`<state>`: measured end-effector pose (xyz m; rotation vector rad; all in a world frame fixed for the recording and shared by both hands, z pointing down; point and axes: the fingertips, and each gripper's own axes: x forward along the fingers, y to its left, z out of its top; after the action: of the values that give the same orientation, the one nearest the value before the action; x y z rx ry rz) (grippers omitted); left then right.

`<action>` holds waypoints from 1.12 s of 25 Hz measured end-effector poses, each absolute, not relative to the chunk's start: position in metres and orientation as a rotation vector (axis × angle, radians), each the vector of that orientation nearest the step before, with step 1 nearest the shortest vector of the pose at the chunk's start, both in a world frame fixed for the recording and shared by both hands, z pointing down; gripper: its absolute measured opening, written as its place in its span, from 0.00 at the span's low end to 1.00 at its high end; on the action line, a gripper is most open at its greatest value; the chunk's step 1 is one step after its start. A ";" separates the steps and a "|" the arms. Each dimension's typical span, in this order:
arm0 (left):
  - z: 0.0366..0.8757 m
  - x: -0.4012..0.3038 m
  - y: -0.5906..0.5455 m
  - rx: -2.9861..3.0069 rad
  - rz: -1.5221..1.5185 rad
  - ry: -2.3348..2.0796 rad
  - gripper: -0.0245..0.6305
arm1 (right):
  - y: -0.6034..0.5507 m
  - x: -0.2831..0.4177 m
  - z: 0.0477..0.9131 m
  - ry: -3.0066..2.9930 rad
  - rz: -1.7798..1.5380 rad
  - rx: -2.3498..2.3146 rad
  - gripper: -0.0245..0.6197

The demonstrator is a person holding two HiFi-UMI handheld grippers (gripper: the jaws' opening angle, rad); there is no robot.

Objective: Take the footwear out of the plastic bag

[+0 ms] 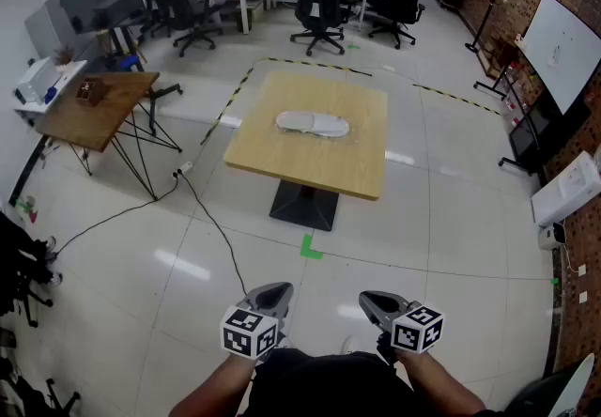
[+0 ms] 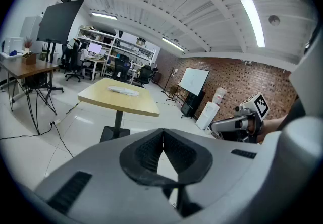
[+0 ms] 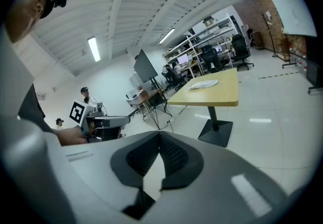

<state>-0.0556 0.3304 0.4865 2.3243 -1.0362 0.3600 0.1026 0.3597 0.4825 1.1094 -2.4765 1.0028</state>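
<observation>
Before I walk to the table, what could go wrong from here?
1. A black cable lies on the floor on your way to the table; you might trip on it while walking up.
2. The left gripper and right gripper are both far from the bag, jaws shut and empty; if they do not open in time, they may only push the bag along the table.

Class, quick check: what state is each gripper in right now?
Left gripper: closed, holding nothing.
Right gripper: closed, holding nothing.
</observation>
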 end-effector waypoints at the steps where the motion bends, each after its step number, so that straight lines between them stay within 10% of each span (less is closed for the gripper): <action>1: 0.487 -0.063 0.330 2.324 0.356 -1.038 0.05 | 0.358 0.097 0.483 -2.474 0.991 1.111 0.04; 28: 0.486 -0.049 0.122 2.336 0.502 -1.070 0.05 | 0.130 0.111 0.498 -2.551 0.975 1.109 0.04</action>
<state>-0.0494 0.1217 0.4856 2.3363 -1.0704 0.5017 0.1110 0.1304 0.4978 1.1086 -2.5512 0.9749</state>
